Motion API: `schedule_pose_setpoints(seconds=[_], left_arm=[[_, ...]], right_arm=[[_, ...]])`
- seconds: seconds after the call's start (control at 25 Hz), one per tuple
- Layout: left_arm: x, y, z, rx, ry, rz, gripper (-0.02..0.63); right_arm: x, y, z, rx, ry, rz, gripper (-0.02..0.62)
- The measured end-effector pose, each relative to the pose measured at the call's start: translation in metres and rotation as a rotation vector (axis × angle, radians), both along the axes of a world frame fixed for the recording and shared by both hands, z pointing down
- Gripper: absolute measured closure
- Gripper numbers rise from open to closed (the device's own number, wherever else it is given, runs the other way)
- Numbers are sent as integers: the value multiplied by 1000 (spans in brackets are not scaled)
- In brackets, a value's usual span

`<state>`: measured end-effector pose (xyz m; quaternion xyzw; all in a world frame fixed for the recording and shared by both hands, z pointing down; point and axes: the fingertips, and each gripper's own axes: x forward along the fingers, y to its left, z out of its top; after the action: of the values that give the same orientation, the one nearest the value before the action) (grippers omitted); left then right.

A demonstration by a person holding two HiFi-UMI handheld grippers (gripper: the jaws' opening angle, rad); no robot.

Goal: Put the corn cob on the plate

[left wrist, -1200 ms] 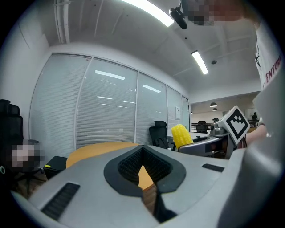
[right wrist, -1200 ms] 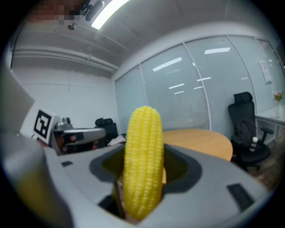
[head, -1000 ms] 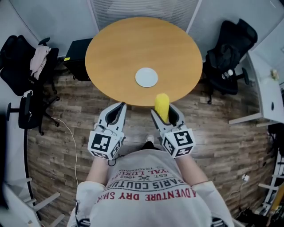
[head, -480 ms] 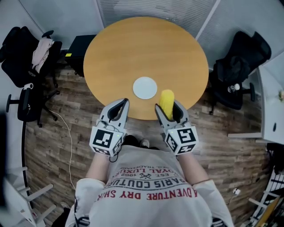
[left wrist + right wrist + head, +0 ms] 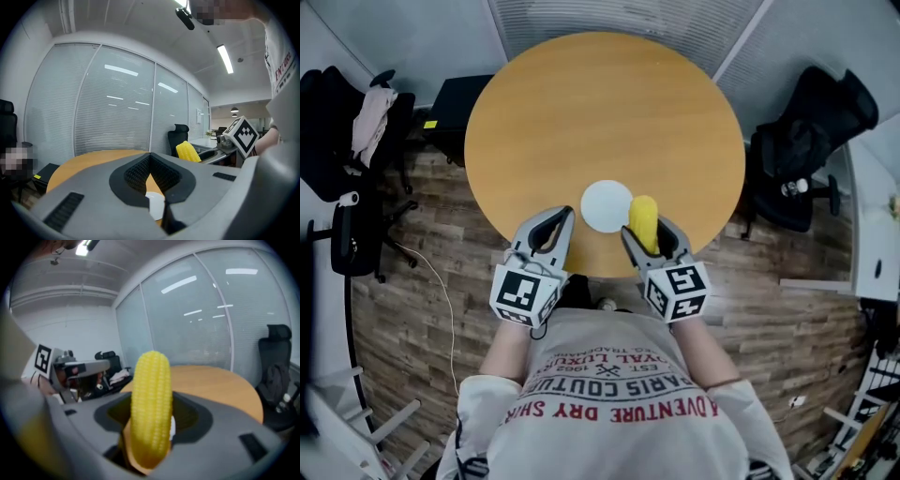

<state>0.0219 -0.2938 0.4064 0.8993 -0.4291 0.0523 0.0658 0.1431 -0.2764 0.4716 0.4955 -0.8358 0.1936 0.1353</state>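
One corn cob [image 5: 151, 408] fills right hand-held gripper [image 5: 646, 232].

Round wooden table [image 5: 581, 103] bearing white plate [image 5: 606, 205]

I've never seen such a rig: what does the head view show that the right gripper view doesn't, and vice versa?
Head view only: the whole round table, the whole white plate just left of the corn cob, and the person's shirt. Right gripper view only: the ceiling light. Both: the corn cob held by the right gripper in its fingers, plus the left gripper.
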Motion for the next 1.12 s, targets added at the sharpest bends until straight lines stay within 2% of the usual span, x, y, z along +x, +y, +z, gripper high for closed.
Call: schedule_pose_setpoints(seconds=[0.36, 0.64, 0.84, 1.12], left_arm=[[-1, -56, 29, -74, 20, 68, 574], [-13, -77, 64, -152, -3, 54, 574], [-25, -85, 84, -201, -6, 32, 574], [-36, -97, 99, -226, -12, 0, 574]], right_arm=[[-13, -53, 87, -170, 106, -20, 327], [-24, -75, 161, -350, 137, -30, 327], [-30, -89, 194, -422, 176, -41, 327], [-37, -94, 224, -522, 207, -63, 327]])
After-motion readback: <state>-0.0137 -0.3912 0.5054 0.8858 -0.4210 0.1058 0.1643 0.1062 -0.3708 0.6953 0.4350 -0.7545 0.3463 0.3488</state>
